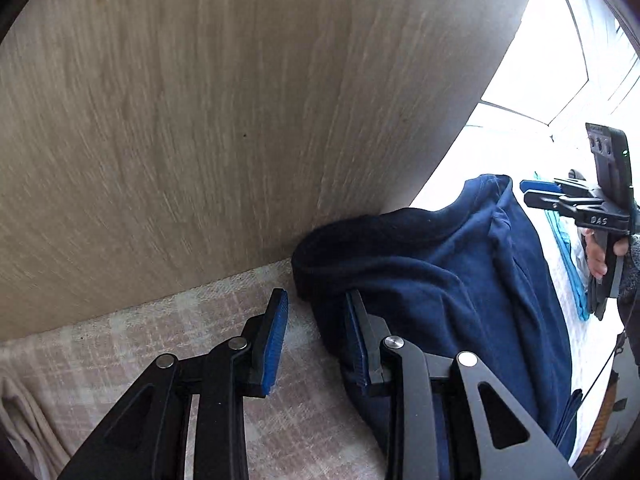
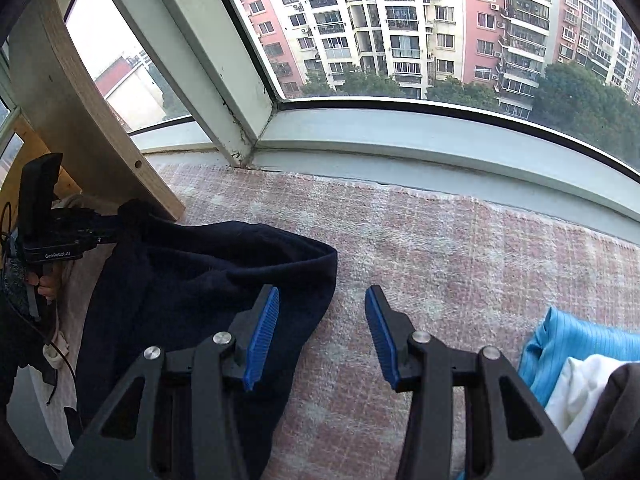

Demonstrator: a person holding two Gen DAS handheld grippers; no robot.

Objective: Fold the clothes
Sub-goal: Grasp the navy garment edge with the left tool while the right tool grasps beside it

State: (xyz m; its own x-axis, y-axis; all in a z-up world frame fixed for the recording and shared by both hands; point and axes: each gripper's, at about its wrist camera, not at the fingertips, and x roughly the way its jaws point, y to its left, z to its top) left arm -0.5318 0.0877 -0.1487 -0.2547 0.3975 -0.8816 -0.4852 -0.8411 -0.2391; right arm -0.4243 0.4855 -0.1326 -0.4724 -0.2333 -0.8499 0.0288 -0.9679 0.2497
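Left wrist: left gripper (image 1: pixel 316 336) gapes over the navy garment (image 1: pixel 452 272) edge. Right gripper (image 2: pixel 322 336) seems empty too; pinch corners evenly

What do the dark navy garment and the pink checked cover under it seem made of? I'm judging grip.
Dark navy garment: probably soft knit or fleece; matte, faintly fuzzy, folding thickly. Pink checked cover: apparently a woven cotton blanket or towel; coarse nubby texture, matte.
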